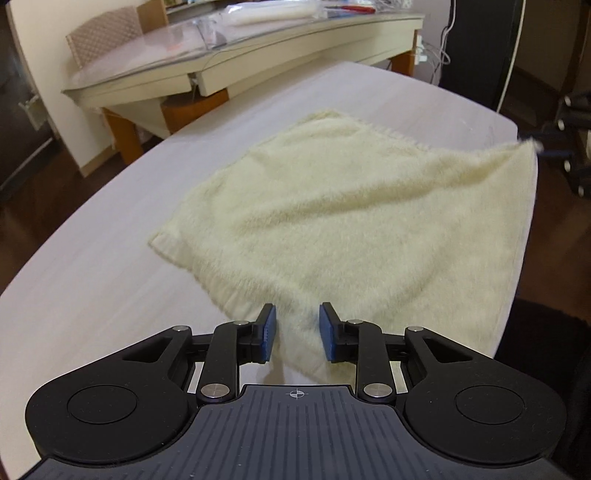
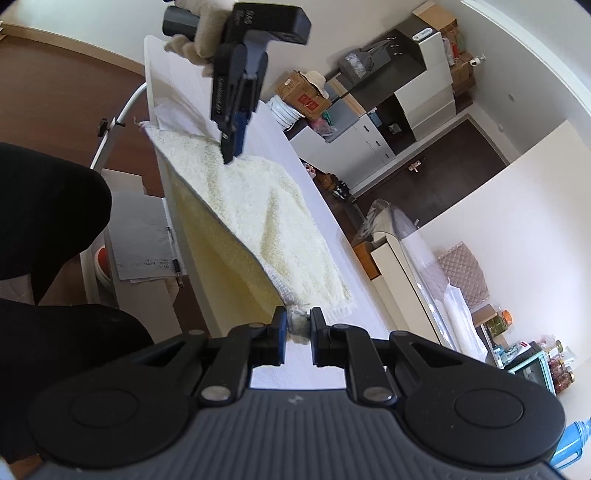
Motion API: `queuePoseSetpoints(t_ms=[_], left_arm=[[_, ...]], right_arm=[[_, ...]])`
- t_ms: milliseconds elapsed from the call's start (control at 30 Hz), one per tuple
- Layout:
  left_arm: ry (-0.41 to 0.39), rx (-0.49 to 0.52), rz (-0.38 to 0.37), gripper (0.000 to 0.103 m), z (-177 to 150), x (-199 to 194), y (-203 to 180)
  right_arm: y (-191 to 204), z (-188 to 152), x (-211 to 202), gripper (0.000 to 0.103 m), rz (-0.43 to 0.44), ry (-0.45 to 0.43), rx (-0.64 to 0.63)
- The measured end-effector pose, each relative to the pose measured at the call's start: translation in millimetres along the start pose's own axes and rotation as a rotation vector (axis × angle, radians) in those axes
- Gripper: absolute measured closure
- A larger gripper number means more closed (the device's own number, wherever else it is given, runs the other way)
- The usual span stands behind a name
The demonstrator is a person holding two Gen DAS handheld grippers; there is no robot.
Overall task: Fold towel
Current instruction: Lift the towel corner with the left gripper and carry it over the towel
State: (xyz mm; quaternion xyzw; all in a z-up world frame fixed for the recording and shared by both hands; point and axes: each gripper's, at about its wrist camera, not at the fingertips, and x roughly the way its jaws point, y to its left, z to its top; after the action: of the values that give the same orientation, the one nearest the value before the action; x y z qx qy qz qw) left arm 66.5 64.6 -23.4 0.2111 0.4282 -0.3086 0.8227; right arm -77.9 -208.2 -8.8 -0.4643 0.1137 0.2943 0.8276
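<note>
A fluffy cream towel [image 1: 332, 206] lies spread on the pale table [image 1: 92, 266], with its right hem drooping over the table's edge. My left gripper [image 1: 297, 328] sits at the towel's near edge; a ridge of fabric rises between the blue pads [image 1: 267, 332] and they press on it. In the right wrist view the left gripper [image 2: 232, 149] points down onto the towel [image 2: 258, 221] at its far side. My right gripper [image 2: 297, 325] is shut on a bunched corner, held just off the table's edge [image 2: 207, 295]. That corner shows raised at the far right in the left wrist view.
A long cream desk with a glass top [image 1: 258, 62] and a quilted chair [image 1: 107, 33] stand beyond the table. Dumbbells [image 1: 569, 166] lie on the floor to the right. The person's dark-clad legs [image 2: 48, 206] and a stool with papers [image 2: 144, 240] are beside the table.
</note>
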Motion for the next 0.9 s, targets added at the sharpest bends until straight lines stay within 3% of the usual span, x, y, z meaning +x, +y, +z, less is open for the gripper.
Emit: queuePoseSetpoints(t_ms=[100, 133, 300, 533, 900], left_arm=[[-0.026, -0.03, 0.025, 0.073, -6.6, -14.4, -0.2], [-0.047, -0.049, 0.032, 0.073, -7.1, -19.5, 0.5], [-0.111, -0.071, 0.009, 0.072, -6.5, -31.4, -14.4], [-0.092, -0.018, -0.034, 0.072, -28.0, -30.5, -44.5], [-0.078, 0.018, -0.023, 0.067, -50.7, -34.7, -64.1]], right_arm=[[-3.4, 0.8, -1.6, 0.09, -0.002, -0.013, 0.001], [-4.0, 1.9, -2.1, 0.095, 0.0, -0.018, -0.001], [-5.0, 9.9, -4.2, 0.096, 0.0, -0.042, -0.031], [-13.0, 19.8, -4.4, 0.096, -0.03, -0.067, -0.072], [-18.9, 34.9, 12.0, 0.097, -0.048, -0.108, -0.2]])
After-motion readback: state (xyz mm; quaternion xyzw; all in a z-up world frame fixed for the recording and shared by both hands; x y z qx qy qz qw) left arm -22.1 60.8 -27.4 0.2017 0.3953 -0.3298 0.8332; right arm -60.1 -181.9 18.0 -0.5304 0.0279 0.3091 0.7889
